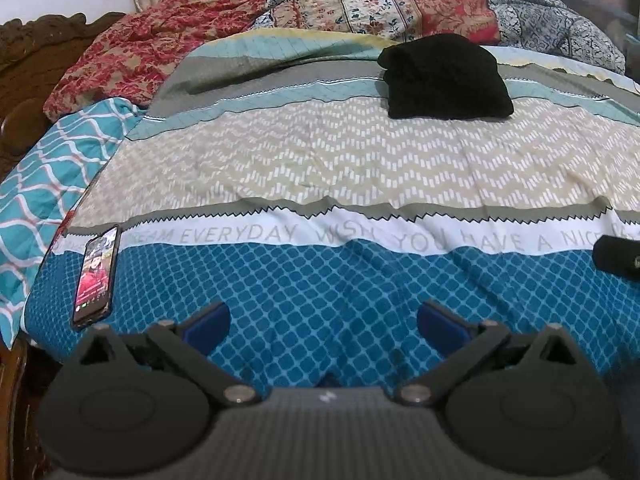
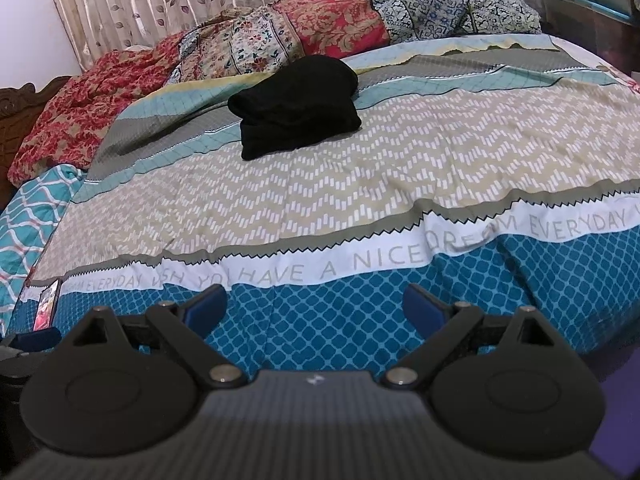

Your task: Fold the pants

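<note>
Black pants (image 1: 446,76) lie folded in a compact bundle on the far part of the bed; the right wrist view has the same pants (image 2: 298,106) left of centre. My left gripper (image 1: 323,322) hovers open over the blue band of the bedspread at the near edge, nothing between its blue pads (image 1: 208,326). My right gripper (image 2: 315,306) is open too, held over the same blue band, well short of the pants. A dark part of the right gripper (image 1: 618,258) shows at the right edge of the left wrist view.
A phone (image 1: 98,276) with a lit screen lies on the bedspread (image 1: 320,168) near its left edge, also visible as the phone (image 2: 47,308) at the far left. Crumpled patterned quilts (image 1: 360,8) pile up at the head. A carved wooden bed frame (image 1: 24,64) runs along the left.
</note>
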Action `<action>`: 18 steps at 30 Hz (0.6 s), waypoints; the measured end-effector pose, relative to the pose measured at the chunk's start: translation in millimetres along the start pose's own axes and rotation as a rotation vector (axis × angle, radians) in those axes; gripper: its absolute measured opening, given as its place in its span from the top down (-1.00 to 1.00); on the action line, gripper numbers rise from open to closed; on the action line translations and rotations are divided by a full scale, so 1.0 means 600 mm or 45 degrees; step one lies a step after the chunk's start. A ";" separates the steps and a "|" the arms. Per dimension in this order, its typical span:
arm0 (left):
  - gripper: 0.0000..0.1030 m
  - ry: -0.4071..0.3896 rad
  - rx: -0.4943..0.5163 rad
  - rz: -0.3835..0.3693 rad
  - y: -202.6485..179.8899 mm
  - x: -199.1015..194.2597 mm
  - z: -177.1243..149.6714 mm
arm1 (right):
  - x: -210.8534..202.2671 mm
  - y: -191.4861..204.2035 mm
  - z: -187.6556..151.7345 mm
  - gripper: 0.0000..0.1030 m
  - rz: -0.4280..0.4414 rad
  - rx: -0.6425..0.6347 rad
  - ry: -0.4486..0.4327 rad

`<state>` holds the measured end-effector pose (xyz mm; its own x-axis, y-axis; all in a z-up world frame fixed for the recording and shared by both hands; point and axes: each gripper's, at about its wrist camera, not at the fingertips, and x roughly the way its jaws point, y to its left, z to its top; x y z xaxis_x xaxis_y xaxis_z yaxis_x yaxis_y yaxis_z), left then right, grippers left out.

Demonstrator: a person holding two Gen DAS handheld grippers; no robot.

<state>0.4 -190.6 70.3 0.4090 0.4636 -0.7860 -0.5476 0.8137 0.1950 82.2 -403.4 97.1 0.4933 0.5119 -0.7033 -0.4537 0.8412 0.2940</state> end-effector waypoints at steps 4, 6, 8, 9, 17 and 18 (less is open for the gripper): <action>-1.00 0.041 -0.032 -0.013 0.006 0.006 0.002 | 0.000 0.000 0.001 -0.87 0.002 -0.001 -0.002; -1.00 0.069 -0.051 -0.023 0.010 0.010 0.002 | 0.001 0.000 0.000 -0.87 0.004 -0.003 0.004; -1.00 0.096 -0.063 -0.029 0.013 0.014 0.003 | 0.002 0.000 0.000 -0.87 0.008 -0.006 0.009; -1.00 0.106 -0.069 -0.032 0.014 0.015 0.002 | 0.002 0.001 0.000 -0.87 0.010 -0.009 0.009; -1.00 0.138 -0.075 -0.013 0.013 0.021 -0.001 | 0.001 -0.001 -0.002 -0.87 0.014 -0.015 0.004; -1.00 0.140 -0.070 -0.010 0.012 0.021 0.000 | 0.001 -0.002 -0.002 -0.87 0.015 -0.012 0.005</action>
<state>1.5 -178.7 61.7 0.3326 0.4133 -0.8477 -0.5849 0.7955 0.1583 82.1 -404.1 95.3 0.4848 0.5211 -0.7025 -0.4665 0.8334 0.2963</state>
